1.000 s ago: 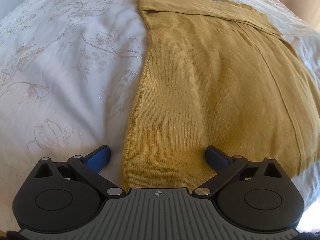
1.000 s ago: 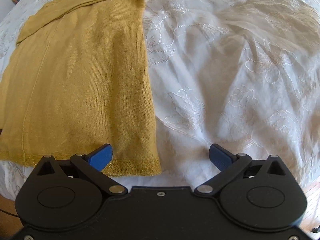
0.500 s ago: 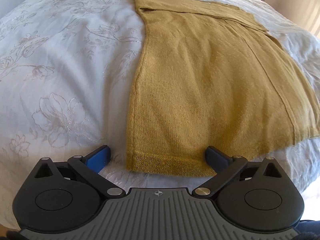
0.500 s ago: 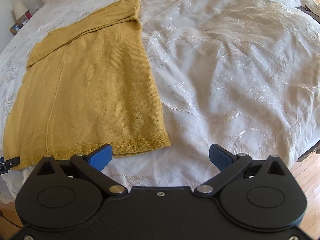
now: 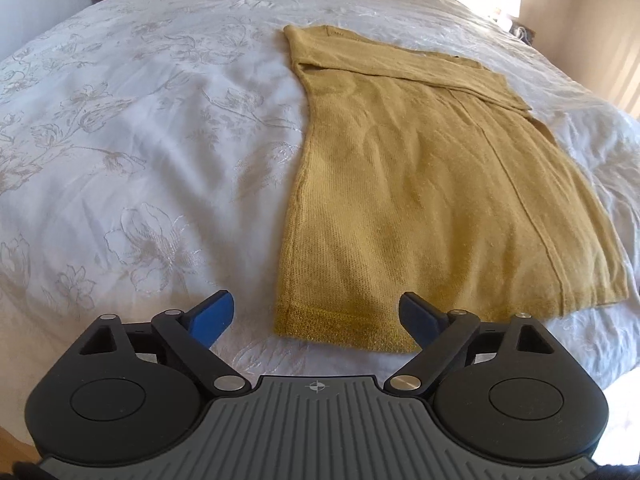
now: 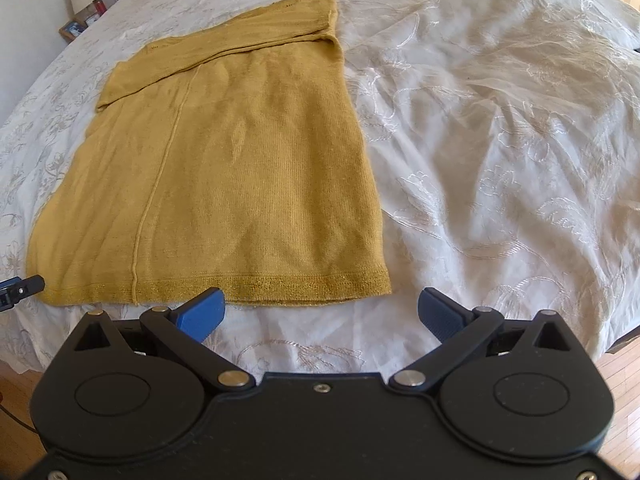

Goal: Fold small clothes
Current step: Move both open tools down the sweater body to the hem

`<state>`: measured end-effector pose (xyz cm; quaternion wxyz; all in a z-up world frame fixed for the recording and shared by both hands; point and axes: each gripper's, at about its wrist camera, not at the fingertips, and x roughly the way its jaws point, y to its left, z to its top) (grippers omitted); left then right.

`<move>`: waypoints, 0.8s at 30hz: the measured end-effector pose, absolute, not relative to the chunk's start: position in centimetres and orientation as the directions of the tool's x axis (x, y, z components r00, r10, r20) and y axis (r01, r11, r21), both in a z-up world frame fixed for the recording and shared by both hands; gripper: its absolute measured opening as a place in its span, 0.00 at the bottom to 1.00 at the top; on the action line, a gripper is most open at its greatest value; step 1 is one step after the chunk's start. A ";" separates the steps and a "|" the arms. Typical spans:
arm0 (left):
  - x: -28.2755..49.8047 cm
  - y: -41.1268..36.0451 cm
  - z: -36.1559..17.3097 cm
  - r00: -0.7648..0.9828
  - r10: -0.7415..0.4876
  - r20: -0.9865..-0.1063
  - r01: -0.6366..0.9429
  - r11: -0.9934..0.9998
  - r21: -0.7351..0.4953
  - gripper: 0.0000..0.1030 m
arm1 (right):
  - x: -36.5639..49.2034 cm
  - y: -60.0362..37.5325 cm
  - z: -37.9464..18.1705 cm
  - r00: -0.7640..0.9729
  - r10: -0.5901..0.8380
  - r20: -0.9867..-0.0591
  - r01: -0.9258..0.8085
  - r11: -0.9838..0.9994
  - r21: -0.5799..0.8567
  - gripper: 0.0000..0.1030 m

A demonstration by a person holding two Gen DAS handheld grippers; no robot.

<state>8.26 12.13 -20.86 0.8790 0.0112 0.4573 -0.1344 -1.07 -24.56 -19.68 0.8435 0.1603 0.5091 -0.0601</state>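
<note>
Bed: white bedspread (image 5: 168,168) with embroidered flowers, lightly creased; wooden floor at its near edge
Background: nightstand (image 6: 76,26) with a lamp and framed pictures, far left; tufted headboard beyond
Sweater: mustard knit sweater (image 5: 432,200) flat on the bed, folded lengthwise, sleeve laid across its far end; ribbed hem toward the near edge
Left gripper: left gripper (image 5: 316,316) above the hem's left corner; blue fingers (image 5: 214,316) apart and closing, nothing pressed between them
Right gripper: right gripper (image 6: 320,312) just short of the hem's right corner; fingers wide apart, empty
</note>
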 end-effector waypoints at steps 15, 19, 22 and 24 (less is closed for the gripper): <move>10.8 10.5 -22.7 0.459 -0.203 -0.865 0.317 0.947 -0.054 0.78 | 1.3 -26.6 -21.5 0.464 0.134 -0.876 0.215 0.942 0.258 0.99; 11.1 10.5 -22.7 0.453 -0.200 -0.869 0.313 0.948 -0.054 0.78 | 2.0 -27.4 -22.4 0.448 0.164 -0.879 0.217 0.934 0.285 0.99; 11.3 10.5 -22.6 0.445 -0.198 -0.873 0.320 0.946 -0.052 0.75 | 2.6 -27.9 -22.9 0.431 0.192 -0.882 0.212 0.928 0.305 0.91; 11.5 10.5 -22.5 0.445 -0.197 -0.873 0.324 0.945 -0.048 0.70 | 2.9 -28.0 -23.3 0.416 0.207 -0.885 0.208 0.926 0.315 0.88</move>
